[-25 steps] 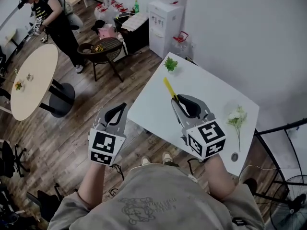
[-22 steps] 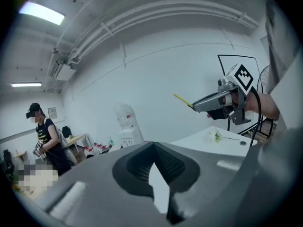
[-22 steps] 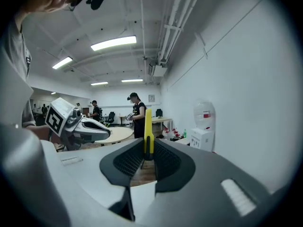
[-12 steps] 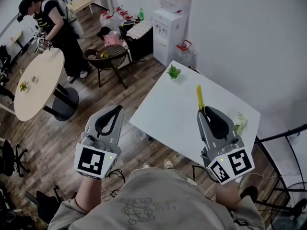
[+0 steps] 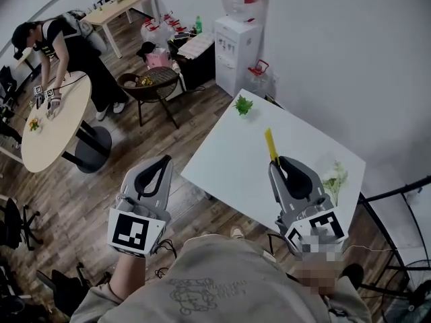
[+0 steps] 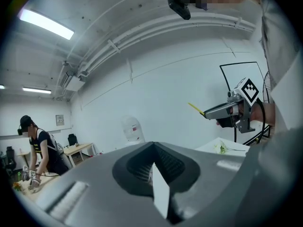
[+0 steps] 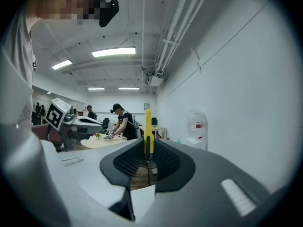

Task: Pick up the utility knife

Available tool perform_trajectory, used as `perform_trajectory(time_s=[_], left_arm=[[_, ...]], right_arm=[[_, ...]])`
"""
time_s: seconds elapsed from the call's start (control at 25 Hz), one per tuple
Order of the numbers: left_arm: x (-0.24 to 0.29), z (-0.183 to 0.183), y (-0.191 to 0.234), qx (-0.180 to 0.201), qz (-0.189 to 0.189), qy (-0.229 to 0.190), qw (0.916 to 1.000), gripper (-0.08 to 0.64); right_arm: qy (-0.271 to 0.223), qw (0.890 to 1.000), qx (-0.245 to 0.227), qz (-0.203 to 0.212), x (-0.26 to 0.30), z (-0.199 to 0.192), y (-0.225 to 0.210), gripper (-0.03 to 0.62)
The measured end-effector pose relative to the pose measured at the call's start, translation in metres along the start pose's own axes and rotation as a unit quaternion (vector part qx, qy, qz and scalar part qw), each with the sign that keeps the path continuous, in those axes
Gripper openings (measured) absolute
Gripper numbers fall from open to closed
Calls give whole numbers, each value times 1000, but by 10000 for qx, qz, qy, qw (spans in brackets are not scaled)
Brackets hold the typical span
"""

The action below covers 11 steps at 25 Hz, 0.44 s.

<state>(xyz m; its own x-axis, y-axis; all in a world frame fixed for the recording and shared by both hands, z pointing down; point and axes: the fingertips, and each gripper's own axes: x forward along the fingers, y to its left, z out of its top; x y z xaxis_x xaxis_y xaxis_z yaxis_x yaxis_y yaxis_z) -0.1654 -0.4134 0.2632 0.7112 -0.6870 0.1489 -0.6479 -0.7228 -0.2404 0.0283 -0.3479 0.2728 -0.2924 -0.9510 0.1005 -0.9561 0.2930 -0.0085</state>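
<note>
Right gripper [image 5: 275, 163] up in the air above the white table [image 5: 229, 163], jaws clenched on the utility knife [image 5: 271, 144]. Knife yellow, slim, pinched by its lower end right at the jaw tips; the rest sticks out past them, pointing away from the person. From the right gripper view it stands upright and centred between the two jaws, clear of the tabletop. Left gripper [image 5: 164, 160] hangs over the wood floor [image 5: 81, 200], off the table's near-left edge, well apart from the right one. Its jaws are pressed together at the tips with nothing between them (the left gripper view shows only wall and ceiling beyond). On the table: a small green plant [image 5: 243, 104] at the far corner, a pale flower stem [image 5: 333, 174] near the right edge just beside the right gripper. Farther off, a water dispenser [image 5: 235, 38] against the wall, and another person [image 5: 64, 42] bent over a round table [image 5: 50, 130], hands on its surface.
</note>
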Motion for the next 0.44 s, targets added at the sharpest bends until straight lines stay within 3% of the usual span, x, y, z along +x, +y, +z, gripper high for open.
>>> perform_trajectory(time_s=[0.28, 0.44], left_arm=[[-2, -1, 1, -110, 74, 101, 9999, 0], [0, 1, -1, -450, -25, -11, 9990, 0]], right_arm=[[-16, 10000, 34, -51, -2, -2, -6, 91], [28, 10000, 22, -60, -3, -6, -10, 91]])
